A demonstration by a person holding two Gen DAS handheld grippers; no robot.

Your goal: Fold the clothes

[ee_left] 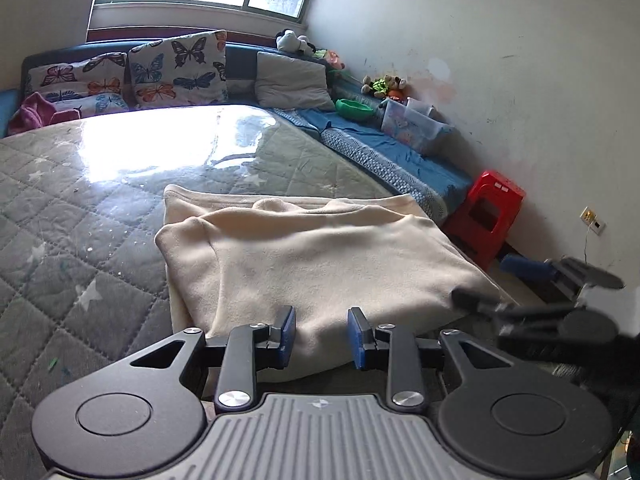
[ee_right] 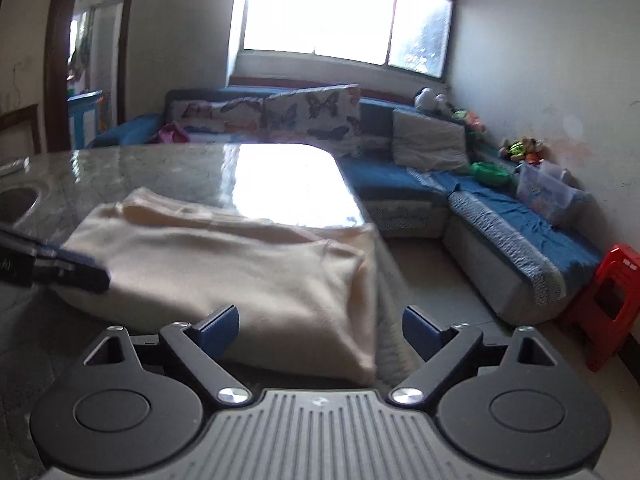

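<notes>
A cream garment [ee_left: 312,256] lies folded into a thick rectangle near the table's right edge. My left gripper [ee_left: 322,334] hovers at its near edge. Its blue pads stand a little apart and grip nothing. In the right wrist view the same garment [ee_right: 224,264] fills the middle, and my right gripper [ee_right: 320,332] is wide open over its near right corner, with no cloth pinched. One of the right gripper's fingers [ee_left: 472,300] shows blurred by the garment's right corner. A left finger [ee_right: 76,270] touches or overlaps the garment's left edge.
The table [ee_left: 80,240] has a grey quilted cover under a glossy sheet. Its right edge drops to the floor [ee_right: 432,272]. Beyond it runs a blue corner sofa [ee_right: 500,216] with butterfly cushions [ee_left: 180,68], a clear plastic box [ee_left: 412,124] and a green bowl [ee_left: 354,108]. A red stool [ee_left: 484,216] stands by the wall.
</notes>
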